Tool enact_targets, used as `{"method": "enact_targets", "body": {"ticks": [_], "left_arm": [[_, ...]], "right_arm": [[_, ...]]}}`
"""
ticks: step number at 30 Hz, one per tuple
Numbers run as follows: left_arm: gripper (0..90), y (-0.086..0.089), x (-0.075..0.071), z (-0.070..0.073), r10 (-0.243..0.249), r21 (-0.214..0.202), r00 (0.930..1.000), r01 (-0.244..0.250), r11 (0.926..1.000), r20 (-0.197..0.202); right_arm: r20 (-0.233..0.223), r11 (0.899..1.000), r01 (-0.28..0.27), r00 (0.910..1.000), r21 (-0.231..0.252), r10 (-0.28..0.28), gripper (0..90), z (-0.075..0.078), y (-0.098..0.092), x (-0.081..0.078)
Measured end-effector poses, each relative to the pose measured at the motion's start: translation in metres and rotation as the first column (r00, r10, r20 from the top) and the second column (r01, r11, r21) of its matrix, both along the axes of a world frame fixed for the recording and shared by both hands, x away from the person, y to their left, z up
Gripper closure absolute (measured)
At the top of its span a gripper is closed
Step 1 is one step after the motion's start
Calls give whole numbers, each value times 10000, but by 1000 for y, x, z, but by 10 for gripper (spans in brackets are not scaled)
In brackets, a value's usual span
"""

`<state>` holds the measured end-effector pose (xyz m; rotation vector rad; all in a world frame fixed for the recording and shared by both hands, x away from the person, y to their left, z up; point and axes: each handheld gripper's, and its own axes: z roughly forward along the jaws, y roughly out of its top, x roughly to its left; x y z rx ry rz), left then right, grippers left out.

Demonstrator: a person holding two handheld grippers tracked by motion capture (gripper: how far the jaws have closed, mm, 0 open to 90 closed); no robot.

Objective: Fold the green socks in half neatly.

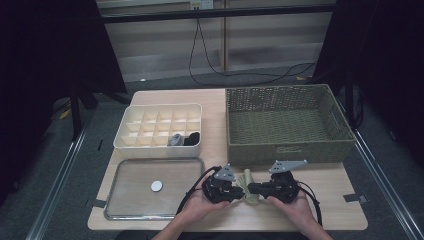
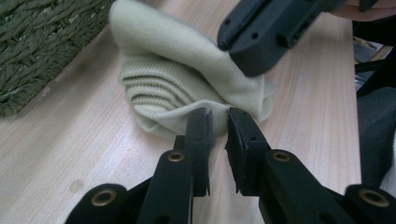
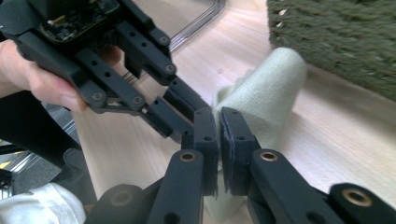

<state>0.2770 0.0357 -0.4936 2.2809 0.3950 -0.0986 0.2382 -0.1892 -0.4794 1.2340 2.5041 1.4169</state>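
A pale green sock (image 1: 247,178) lies crumpled on the wooden table just in front of the basket, between my two hands. My left gripper (image 1: 236,192) comes at it from the left, and in the left gripper view its jaws (image 2: 218,116) pinch the thin lower edge of the sock (image 2: 177,70). From the right, my right gripper (image 1: 251,189) meets it tip to tip. In the right gripper view its jaws (image 3: 219,119) stand nearly together with the sock's fabric (image 3: 266,88) caught between them.
A green woven basket (image 1: 287,150) stands right behind the sock. A white compartment box (image 1: 135,142) at the left holds a grey item (image 1: 175,139) and a black item (image 1: 192,138). A metal-rimmed tray (image 1: 115,200) with a white disc (image 1: 156,186) lies at front left.
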Motion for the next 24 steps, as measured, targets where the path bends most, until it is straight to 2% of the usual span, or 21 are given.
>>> {"method": "enact_targets", "body": {"ticks": [2,4,5,6,7,8,9,10,11,13,15,16,18,21,22,24], "left_arm": [[793,1,1,1,-159,262,9999,157,9995,65],[796,1,1,-1,-89,56,10000,89,9999,12],[797,1,1,-2,-43,60,10000,43,10000,-16],[797,2,2,-1,-98,274,9999,100,9996,-63],[797,2,2,-2,-72,244,10000,73,9997,-38],[797,3,2,-1,-58,298,10000,59,9995,-33],[796,3,2,-2,27,125,10000,-26,9999,-52],[796,5,3,0,44,296,10000,-43,9996,-54],[796,7,4,-1,84,140,10000,-83,9999,-30],[796,11,8,2,310,89,9995,-309,9995,-67],[794,17,10,5,493,-311,9987,-497,9983,-123],[790,20,11,8,605,-362,9981,-607,9975,-82],[756,22,12,13,628,-644,9980,-628,9959,-16],[704,20,13,20,523,-759,9984,-505,9958,227],[677,18,13,21,621,-945,9978,-597,9937,224],[644,15,15,23,638,-1015,9978,-619,9929,154]], "right_arm": [[-129,10000,-55,9999,-57,54,862,-1,2,-1],[-159,9999,-103,9998,-92,102,862,-3,4,-2],[-200,9999,-134,9997,-67,133,862,-4,5,-2],[-292,9999,-155,9995,-27,154,862,-6,6,-2],[-390,9997,-244,9989,-41,242,862,-9,8,-3],[-412,9995,-320,9986,-68,317,862,-10,10,-4],[-359,9992,-390,9986,-115,386,862,-11,12,-4],[-231,9984,-446,9988,-335,438,861,-9,14,-6],[-139,9977,-476,9988,-492,470,861,-9,15,-7],[-241,9981,-446,9988,-415,436,861,-11,14,-8],[-409,9985,-447,9982,-304,435,861,-12,13,-7],[-454,9987,-424,9981,-300,410,861,-13,12,-6],[-453,9985,-442,9981,-326,427,861,-13,13,-6],[-458,9980,-494,9978,-395,476,861,-12,14,-6],[-458,9979,-505,9978,-399,486,861,-12,14,-6],[-390,9974,-569,9977,-435,552,861,-13,14,-6]]}}
